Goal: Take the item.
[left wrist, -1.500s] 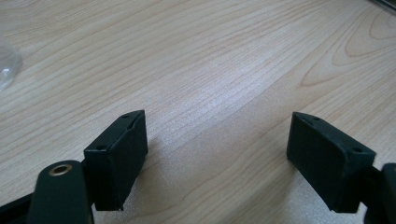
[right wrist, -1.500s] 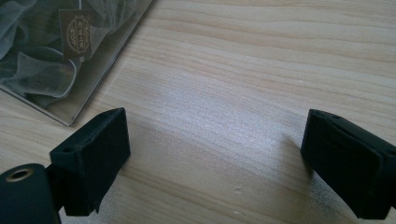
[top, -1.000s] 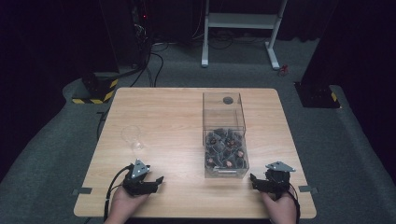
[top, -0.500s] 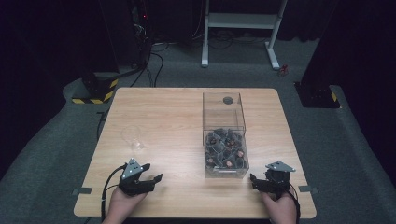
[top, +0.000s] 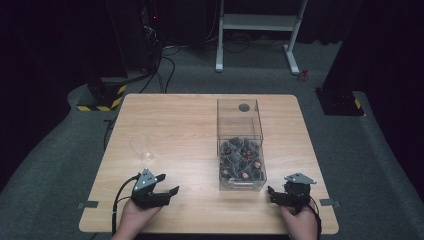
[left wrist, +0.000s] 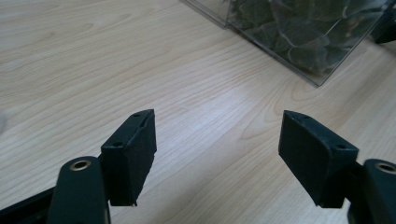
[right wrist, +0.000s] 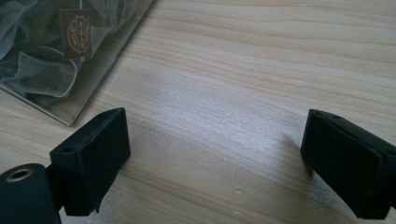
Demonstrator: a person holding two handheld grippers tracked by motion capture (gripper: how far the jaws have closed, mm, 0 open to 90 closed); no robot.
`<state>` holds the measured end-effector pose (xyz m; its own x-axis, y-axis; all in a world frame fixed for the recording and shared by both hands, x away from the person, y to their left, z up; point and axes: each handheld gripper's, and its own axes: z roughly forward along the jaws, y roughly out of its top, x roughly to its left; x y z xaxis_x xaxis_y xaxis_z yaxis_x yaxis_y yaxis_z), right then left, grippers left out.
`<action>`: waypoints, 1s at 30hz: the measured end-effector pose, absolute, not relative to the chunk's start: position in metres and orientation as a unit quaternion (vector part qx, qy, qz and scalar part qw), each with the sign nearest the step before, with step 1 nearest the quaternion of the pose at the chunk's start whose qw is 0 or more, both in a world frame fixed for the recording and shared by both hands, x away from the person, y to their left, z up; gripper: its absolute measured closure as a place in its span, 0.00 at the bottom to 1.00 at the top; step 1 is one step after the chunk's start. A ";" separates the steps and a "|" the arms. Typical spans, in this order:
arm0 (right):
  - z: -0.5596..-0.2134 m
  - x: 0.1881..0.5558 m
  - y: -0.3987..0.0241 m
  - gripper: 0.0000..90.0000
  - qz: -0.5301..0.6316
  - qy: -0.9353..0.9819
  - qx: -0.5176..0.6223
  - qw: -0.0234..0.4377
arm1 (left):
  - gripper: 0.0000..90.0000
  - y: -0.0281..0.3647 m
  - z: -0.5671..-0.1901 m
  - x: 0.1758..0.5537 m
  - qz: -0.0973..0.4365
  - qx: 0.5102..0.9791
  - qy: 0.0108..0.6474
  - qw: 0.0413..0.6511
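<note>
A clear plastic box (top: 240,150) stands right of the table's middle, its near half filled with several dark mesh sachets (top: 241,159). A clear stemmed glass (top: 141,148) stands upright at the left. My left gripper (top: 168,184) rests near the front edge just below the glass, open and empty, its jaws pointing right toward the box. In the left gripper view the left gripper (left wrist: 217,144) gapes over bare wood, with the box (left wrist: 299,32) ahead. My right gripper (top: 273,195) sits open beside the box's near right corner. In the right gripper view the right gripper (right wrist: 215,154) holds nothing, and the box (right wrist: 56,51) shows a sachet label (right wrist: 77,29).
The wooden table (top: 180,125) has open wood between the glass and the box. A dark round spot (top: 244,107) marks the box's far end. Beyond the table are a white frame (top: 260,30), cables on grey carpet, and a yellow-black striped base (top: 100,100).
The left gripper has shifted slightly and turned a little toward the box. The right gripper, glass and box have stayed put.
</note>
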<state>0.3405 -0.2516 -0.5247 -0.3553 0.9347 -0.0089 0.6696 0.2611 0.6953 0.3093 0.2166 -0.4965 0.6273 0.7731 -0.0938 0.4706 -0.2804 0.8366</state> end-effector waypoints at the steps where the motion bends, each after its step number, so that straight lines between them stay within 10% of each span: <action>1: -0.525 0.340 -0.252 0.09 0.306 0.764 0.525 0.217 | 0.31 0.214 -0.495 0.309 0.171 0.785 0.396 0.445; 30: -0.525 0.340 -0.251 0.09 0.308 0.768 0.519 0.213 | 0.26 0.176 -0.455 0.321 0.183 0.786 0.356 0.471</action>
